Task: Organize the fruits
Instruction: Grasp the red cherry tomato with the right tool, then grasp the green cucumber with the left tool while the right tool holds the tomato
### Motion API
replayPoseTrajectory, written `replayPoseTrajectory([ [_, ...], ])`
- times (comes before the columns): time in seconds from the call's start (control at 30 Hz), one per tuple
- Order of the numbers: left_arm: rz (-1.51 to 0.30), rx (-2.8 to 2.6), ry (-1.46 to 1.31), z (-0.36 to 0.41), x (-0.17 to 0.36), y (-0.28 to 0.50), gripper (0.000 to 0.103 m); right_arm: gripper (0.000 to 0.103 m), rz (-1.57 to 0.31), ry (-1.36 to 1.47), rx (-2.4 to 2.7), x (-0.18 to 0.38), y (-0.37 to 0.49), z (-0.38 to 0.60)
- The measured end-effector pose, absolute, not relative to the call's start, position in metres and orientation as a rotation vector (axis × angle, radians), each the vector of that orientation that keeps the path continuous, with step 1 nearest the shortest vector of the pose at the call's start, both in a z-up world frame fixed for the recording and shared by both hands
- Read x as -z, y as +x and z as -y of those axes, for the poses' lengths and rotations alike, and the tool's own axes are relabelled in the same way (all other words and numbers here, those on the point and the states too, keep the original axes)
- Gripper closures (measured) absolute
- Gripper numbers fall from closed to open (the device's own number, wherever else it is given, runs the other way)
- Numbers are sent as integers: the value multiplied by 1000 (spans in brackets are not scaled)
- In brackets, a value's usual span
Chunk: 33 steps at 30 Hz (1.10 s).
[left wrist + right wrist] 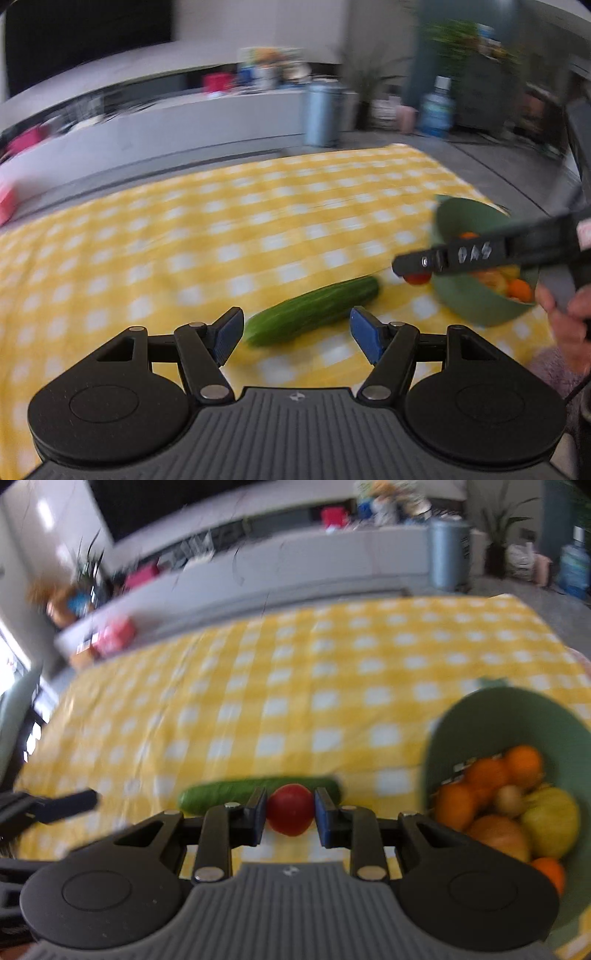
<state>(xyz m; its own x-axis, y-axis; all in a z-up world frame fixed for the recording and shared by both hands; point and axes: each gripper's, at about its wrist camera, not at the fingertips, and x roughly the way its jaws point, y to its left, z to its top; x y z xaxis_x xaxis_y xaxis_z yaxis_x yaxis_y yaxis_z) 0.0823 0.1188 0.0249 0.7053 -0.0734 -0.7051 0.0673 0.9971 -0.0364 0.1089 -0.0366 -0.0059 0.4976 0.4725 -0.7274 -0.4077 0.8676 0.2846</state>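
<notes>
While the right hand-held gripper (290, 814) pinches a red tomato (290, 809) between its blue pads, it hangs above the yellow checked surface (295, 686), just in front of the cucumber (221, 794) lying there. To its right stands the green bowl (480, 716), holding oranges (487, 773) and a yellow-green fruit (552, 821). The left hand-held gripper (297, 334) is spread wide with nothing between its pads; the cucumber (314, 312) lies just beyond its tips, and the bowl (458, 214) is farther right.

black gripper (290, 812), blue pads (322, 818), silver screws, ribbed grey base.
</notes>
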Motion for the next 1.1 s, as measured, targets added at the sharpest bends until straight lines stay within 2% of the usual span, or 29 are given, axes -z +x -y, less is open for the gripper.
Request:
replayPoseTrajectory([
  [0.2,-757,232,444,-73,-1,101,25,79,-885,228,-528,0,120,76],
  [0.3,-746,321,539,-68,12,108,25,79,-886,253,-532,3,123,81],
  [0.57,-771,444,552,-73,41,143,24,79,-878,289,-552,3,121,89],
  [0.73,-909,487,557,-70,62,168,24,79,-876,292,-522,5,125,94],
  [0.77,-924,502,557,-71,65,170,21,79,-877,293,-521,5,125,95],
  [1.0,-939,577,370,-107,71,181,19,79,-883,269,-511,8,125,93],
  [1.1,-957,587,303,-121,71,181,22,79,-879,264,-511,7,124,93],
])
